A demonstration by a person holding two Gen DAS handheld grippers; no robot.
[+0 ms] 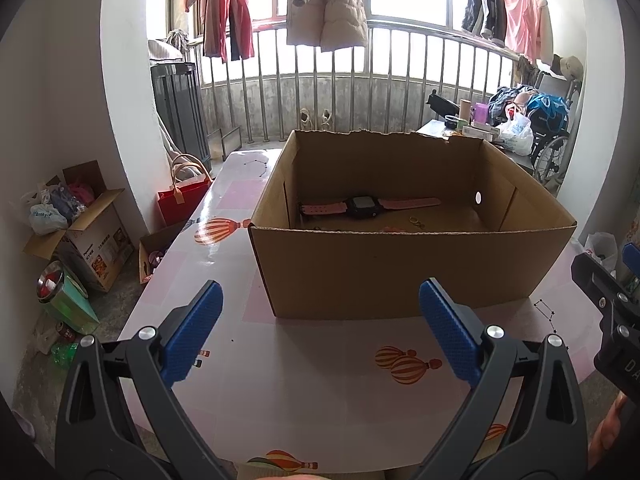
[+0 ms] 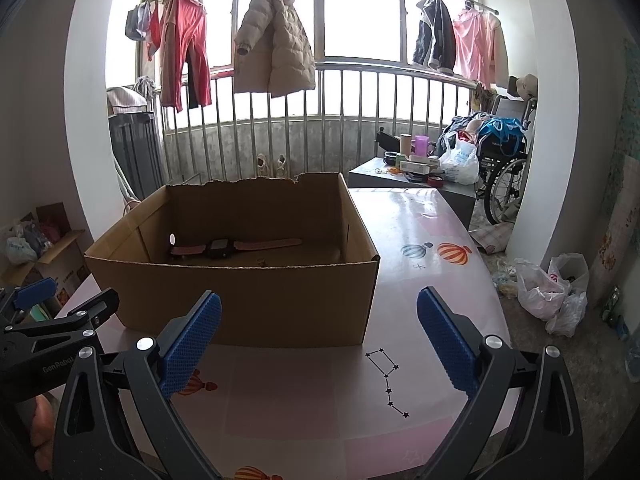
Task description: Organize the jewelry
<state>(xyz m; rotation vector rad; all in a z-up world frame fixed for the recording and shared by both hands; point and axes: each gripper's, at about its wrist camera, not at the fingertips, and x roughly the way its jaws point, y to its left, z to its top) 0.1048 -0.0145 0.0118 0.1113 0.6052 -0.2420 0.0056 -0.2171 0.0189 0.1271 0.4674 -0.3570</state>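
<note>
Jewelry lying loose on the floor of an open cardboard box [image 1: 400, 268]: a watch [image 1: 364, 207] with a dark, square, chunky face and a flat pink strap with punched holes, stretched out along the far wall at 12 o'clock; a small gold-coloured ring piece [image 1: 416, 221] nearer, toward 1 o'clock. Plain brown corrugated card, rectangular, top flaps gone, far edge ragged and torn, one round hole through a side wall. Set on a glossy pink table [image 1: 320, 380] printed with striped hot-air balloons and a dotted star pattern.

Left gripper [image 1: 320, 332] low at 6 o'clock, short of the box's near wall, over bare table: black plastic arms with silver rivets, blue dimpled rubber pads [image 1: 192, 332] spread wide apart, nothing between them. Right gripper [image 2: 319, 340] likewise spread wide, empty, facing the box's near right corner.

Left wrist view only: something small and orange, barely clear of the near rim and too small to identify; a red bag and an open carton of bags on the floor at 9 o'clock; edge of the other gripper at 3 o'clock. Right wrist view only: open table to the right of the box; a wheelchair [image 2: 504, 176] piled with clothes at 2 o'clock; white plastic bags on the floor at 3 o'clock; a grey side table with a purple cup. Both views: a beige puffer coat [image 2: 276, 40] and red and pink garments hung before a barred window.
</note>
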